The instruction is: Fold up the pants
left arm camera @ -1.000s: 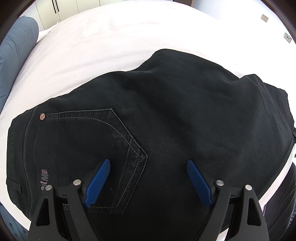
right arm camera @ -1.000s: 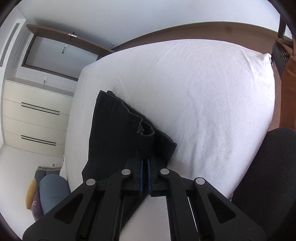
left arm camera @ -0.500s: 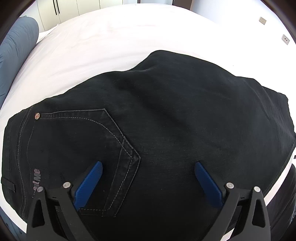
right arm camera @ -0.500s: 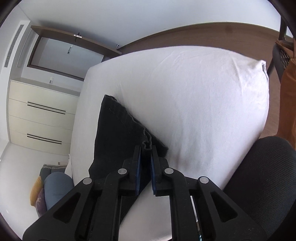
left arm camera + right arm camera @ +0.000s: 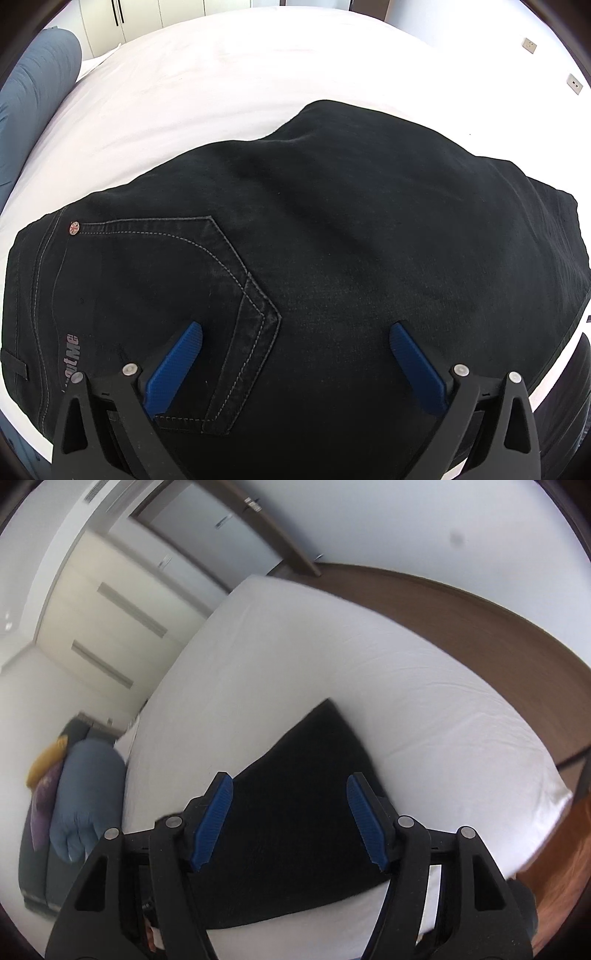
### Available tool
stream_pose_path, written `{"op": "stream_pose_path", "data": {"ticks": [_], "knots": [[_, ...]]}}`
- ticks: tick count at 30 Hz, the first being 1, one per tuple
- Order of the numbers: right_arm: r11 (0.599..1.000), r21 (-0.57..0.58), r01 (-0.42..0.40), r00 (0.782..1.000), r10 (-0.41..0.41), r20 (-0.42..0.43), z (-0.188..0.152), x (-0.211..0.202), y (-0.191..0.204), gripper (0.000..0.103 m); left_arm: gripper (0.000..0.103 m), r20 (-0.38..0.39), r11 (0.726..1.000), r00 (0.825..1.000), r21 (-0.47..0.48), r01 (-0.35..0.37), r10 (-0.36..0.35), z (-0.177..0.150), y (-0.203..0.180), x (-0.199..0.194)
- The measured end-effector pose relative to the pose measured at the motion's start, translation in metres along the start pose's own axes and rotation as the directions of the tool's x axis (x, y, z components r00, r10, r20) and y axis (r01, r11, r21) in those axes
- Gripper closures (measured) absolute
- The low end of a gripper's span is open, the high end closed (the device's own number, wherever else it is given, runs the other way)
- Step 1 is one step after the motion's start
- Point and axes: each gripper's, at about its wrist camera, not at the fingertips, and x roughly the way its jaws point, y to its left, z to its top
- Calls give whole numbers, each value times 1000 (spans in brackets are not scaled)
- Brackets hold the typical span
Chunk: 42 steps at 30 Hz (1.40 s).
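Black pants (image 5: pixel 332 240) lie folded flat on a white bed (image 5: pixel 203 85), back pocket and waistband toward the left in the left wrist view. My left gripper (image 5: pixel 295 332) hovers over them by the pocket's point, open wide with nothing between its blue pads. In the right wrist view the pants (image 5: pixel 295 812) show as a dark wedge on the bed (image 5: pixel 369 686). My right gripper (image 5: pixel 290 788) hangs above that end, its jaws opening, and the cloth lies loose below the pads.
A blue-grey cushion (image 5: pixel 33 96) lies at the bed's left side. White cabinets (image 5: pixel 110 627) and a door stand beyond the bed. A brown floor (image 5: pixel 498 635) runs along the far side. An orange object (image 5: pixel 569 867) sits at the lower right.
My right gripper has let go of the pants' folded edge, spread its jaws, risen and rolled. My left gripper's jaws have widened over the pocket while it held its place.
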Motion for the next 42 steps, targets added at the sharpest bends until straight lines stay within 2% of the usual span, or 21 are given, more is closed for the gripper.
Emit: {"op": "stream_pose_path", "data": {"ticks": [3, 6, 7, 9, 13, 15, 19, 21, 22, 24, 26, 29, 30, 31, 33, 35, 36, 37, 39, 40, 42], "knots": [[995, -99, 29, 995, -38, -97, 10, 48, 26, 48, 0, 0, 1000, 1000, -5, 1, -1, -1, 1, -2], [988, -105, 116, 977, -132, -167, 16, 100, 20, 52, 0, 9, 1000, 1000, -5, 2, -2, -2, 3, -3], [983, -96, 157, 968, -173, -184, 19, 116, 12, 67, 0, 13, 1000, 1000, -5, 2, -2, -3, 5, -3], [971, -122, 207, 962, -225, -158, 26, 134, 3, 85, 0, 20, 1000, 1000, -16, 2, -2, -4, 9, -5], [974, -85, 211, 966, -221, -134, 48, 147, -7, 103, 0, 39, 999, 999, -44, 6, -4, -6, 13, -7], [978, -70, 197, 970, -205, -129, 57, 153, -11, 103, 0, 45, 999, 999, -48, 4, -1, -7, 13, -9], [962, -147, 232, 965, -247, -93, 61, 149, 7, 103, 1, 86, 996, 996, -85, 28, -21, -13, 16, -23], [959, -132, 251, 962, -262, -79, 55, 133, 17, 97, 1, 127, 995, 991, -97, 40, -27, -17, 18, -34], [967, -114, 229, 970, -237, -62, 49, 120, 23, 97, 1, 144, 994, 989, -96, 45, -31, -18, 17, -39], [989, -97, 113, 990, -120, -68, 29, 100, 34, 97, 1, 160, 995, 986, -87, 58, -44, -20, 15, -42], [991, -120, 59, 991, -73, -116, 2, 97, 39, 97, 1, 132, 997, 991, -73, 38, -29, -22, 13, -34], [979, -157, 133, 967, -163, -196, -34, 112, 17, 98, 1, 98, 997, 995, -74, 14, -7, -27, 16, -24], [991, -106, 86, 978, -104, -182, -36, 108, 3, 103, 1, 104, 997, 995, -72, 9, -1, -30, 19, -24], [995, -55, 81, 983, -89, -162, -34, 102, -9, 103, 1, 110, 997, 994, -72, 2, 6, -34, 23, -27], [986, -5, 167, 981, -167, -102, -22, 83, -23, 103, 1, 117, 996, 993, -91, -5, 16, -41, 36, -33], [968, -11, 252, 966, -252, -49, -8, 67, -14, 93, 2, 136, 993, 990, -118, -10, 26, -47, 48, -43], [953, -26, 302, 953, -302, -14, -3, 61, -2, 92, 3, 154, 992, 988, -127, -8, 27, -48, 54, -51], [955, -45, 293, 956, -292, 14, 2, 58, 15, 92, 2, 169, 991, 985, -131, -6, 28, -48, 58, -56], [988, -74, 135, 990, -137, -29, 9, 75, 45, 92, 2, 203, 992, 978, -129, -10, 37, -43, 66, -65], [993, -110, 46, 995, -54, -79, 6, 92, 75, 92, 2, 213, 991, 976, -133, -16, 44, -38, 68, -66], [965, -231, -123, 972, 71, -224, -12, 141, 152, 92, 2, 223, 989, 973, -149, -21, 55, -29, 78, -64]]}}
